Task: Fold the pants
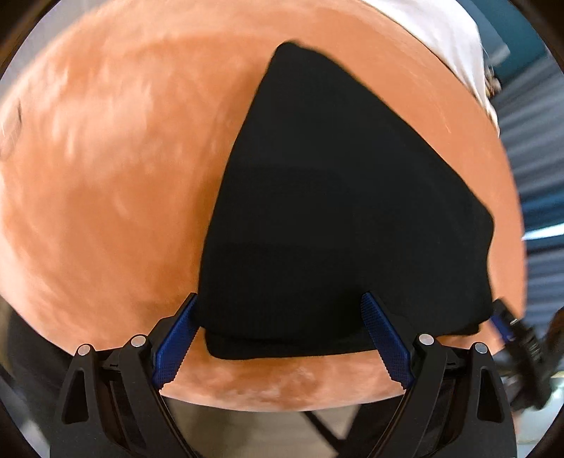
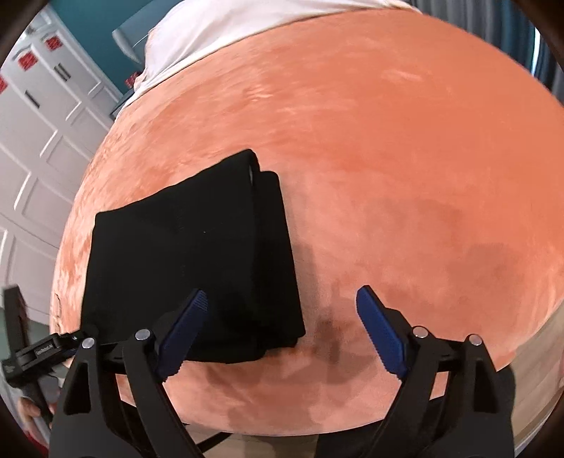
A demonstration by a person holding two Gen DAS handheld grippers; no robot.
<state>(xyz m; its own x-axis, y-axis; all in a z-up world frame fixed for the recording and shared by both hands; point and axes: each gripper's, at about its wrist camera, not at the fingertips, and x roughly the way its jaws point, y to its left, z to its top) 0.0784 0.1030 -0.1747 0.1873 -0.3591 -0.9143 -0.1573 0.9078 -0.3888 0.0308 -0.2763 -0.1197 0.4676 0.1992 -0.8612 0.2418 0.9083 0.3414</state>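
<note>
The black pants (image 1: 335, 211) lie folded into a thick stack on an orange plush cover (image 1: 105, 176). In the left wrist view my left gripper (image 1: 278, 299) hangs open over the stack's near edge, its blue pads (image 1: 176, 338) standing wide on either side and not pressing. In the right wrist view the folded pants (image 2: 190, 253) sit to the left. My right gripper (image 2: 282, 292) is open above their near right corner, one pad (image 2: 183, 327) over the cloth and the other over bare cover. Each gripper also shows at the other view's edge: the right gripper (image 1: 507, 327), the left gripper (image 2: 35, 352).
The orange cover (image 2: 405, 176) spreads wide to the right of the pants. White bedding (image 2: 218, 28) lies at its far end. White panelled doors (image 2: 42, 141) stand off to the left. The cover's near edge drops off just below the grippers.
</note>
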